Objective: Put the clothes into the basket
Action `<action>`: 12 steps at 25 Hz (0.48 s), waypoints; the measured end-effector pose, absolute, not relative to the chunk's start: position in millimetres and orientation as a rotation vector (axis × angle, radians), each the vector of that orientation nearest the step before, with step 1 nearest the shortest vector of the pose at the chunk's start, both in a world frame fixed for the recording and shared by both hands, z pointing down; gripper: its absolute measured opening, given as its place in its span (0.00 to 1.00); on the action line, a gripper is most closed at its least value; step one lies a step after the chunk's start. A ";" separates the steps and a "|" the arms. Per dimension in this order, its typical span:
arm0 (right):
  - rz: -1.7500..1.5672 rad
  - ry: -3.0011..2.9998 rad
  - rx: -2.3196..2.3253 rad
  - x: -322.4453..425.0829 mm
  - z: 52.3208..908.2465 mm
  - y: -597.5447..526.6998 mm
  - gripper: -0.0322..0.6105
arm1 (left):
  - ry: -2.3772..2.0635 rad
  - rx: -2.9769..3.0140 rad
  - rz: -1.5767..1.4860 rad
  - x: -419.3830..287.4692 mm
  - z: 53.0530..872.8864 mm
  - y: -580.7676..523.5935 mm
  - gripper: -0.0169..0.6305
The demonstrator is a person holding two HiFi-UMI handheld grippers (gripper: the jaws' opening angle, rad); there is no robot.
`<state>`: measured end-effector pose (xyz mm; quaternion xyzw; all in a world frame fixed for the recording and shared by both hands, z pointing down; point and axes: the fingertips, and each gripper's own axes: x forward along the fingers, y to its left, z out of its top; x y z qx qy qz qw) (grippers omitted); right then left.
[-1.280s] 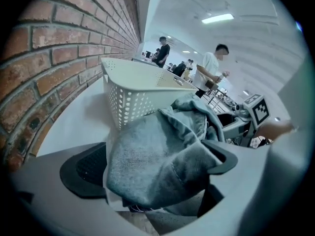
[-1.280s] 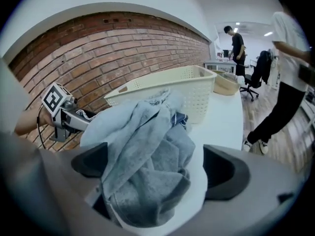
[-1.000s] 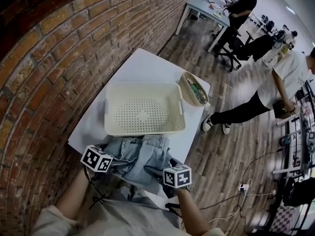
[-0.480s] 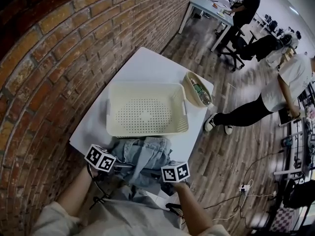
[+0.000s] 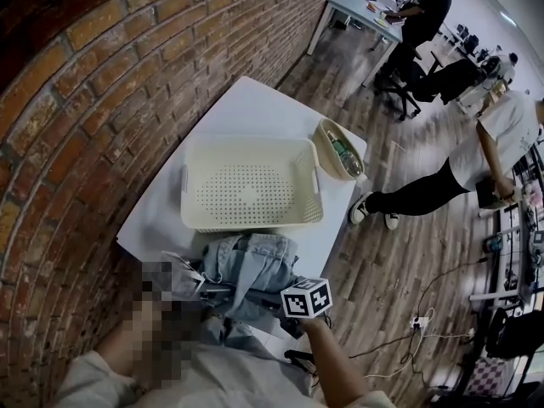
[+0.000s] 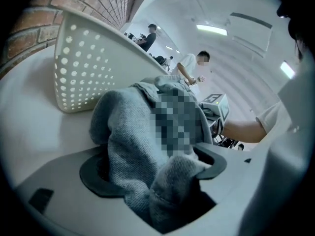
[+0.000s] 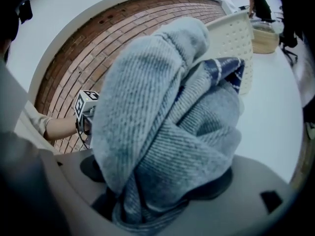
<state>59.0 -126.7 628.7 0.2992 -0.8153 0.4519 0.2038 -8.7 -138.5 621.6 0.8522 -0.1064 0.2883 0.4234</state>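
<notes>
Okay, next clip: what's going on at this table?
A person holds a gripper in each hand. The left gripper and the right gripper have just been closing on a bunched denim garment at the near edge of the table, and fabric fills the gap between both pairs of jaws. The basket just beyond the garment is empty, so nothing has gone in yet.
</notes>
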 end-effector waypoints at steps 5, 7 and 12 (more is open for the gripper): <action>1.175 -2.289 0.843 68.7 604.9 -113.4 0.71 | -0.263 2.187 0.674 1.5 599.8 -123.2 0.63; 1.143 -2.306 0.861 71.8 590.7 -109.7 0.71 | -0.266 2.218 0.668 4.7 585.6 -119.7 0.63; 1.047 -2.365 0.904 75.4 549.4 -103.6 0.71 | -0.289 2.304 0.663 8.1 543.3 -113.6 0.63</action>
